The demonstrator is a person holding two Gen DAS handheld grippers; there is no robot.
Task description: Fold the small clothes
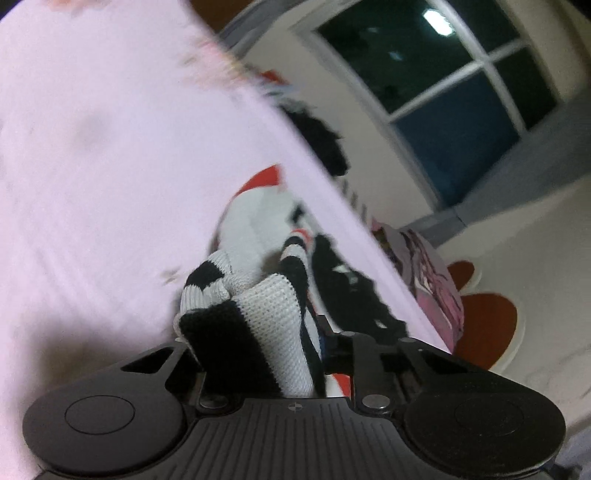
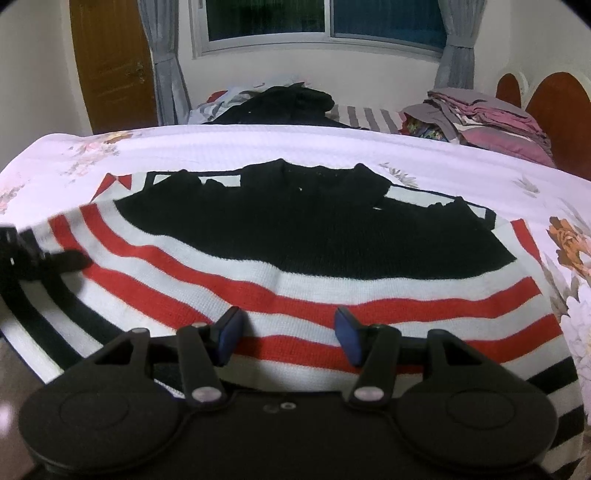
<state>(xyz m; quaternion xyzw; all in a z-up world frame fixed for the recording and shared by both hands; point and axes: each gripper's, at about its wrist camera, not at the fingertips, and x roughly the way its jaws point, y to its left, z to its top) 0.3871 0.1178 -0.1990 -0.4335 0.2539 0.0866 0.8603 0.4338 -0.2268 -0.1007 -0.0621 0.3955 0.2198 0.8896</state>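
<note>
We're in a bedroom, white walls all round, and a wide window (image 2: 325, 22) sits dead ahead in the right wrist view, grey curtains (image 2: 166, 62) hanging at either side. A brown wooden door (image 2: 110, 62) stands to the left of it. Filling most of the view is the bed (image 2: 258, 144), dressed in a pale pink sheet printed with flowers, and a red-brown headboard (image 2: 554, 107) rises at its right end.

Spread flat on that bed is the sweater (image 2: 288, 273), a knit in red, white and black stripes with a big black panel across its middle. Behind it a dark heap of clothes (image 2: 291, 103) lies at the far edge, and off to the right sits a stack of folded bedding (image 2: 480, 118) in mauve and grey.

Now the tools. The right gripper (image 2: 290, 332) hovers over the near striped hem, blue pads apart, nothing between them. The left gripper (image 1: 258, 354) is clamped on a bunched fold of the sweater's black-and-white ribbed edge, cloth bulging up between the fingers; that view is tilted and smeared with blur.

No brand, label or writing can be read anywhere.
</note>
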